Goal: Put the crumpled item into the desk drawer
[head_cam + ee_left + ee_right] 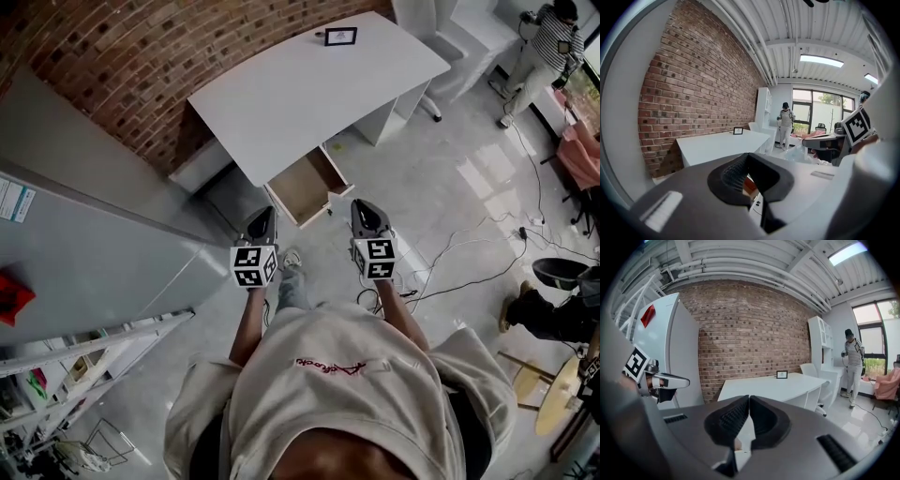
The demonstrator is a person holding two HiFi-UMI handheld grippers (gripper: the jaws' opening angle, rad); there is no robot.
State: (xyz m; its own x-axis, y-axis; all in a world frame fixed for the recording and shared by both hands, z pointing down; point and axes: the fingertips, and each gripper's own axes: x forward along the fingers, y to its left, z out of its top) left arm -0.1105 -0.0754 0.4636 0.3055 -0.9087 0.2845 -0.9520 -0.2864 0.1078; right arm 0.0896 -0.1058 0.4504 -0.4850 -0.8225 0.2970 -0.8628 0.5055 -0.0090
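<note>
The left tongs (pixel 266 212) and right tongs (pixel 362 204) are closed, empty; the desk (pixel 309 84) hides part of the open drawer (pixel 302 187).

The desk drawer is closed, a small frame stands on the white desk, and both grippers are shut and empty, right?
Not quite: the head view shows the drawer pulled open, not closed. The small frame does stand on the white desk, and the left gripper and right gripper are shut and empty.

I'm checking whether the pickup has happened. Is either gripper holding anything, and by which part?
Nothing is held. The left gripper and the right gripper both have their jaws together, with nothing between them.
</note>
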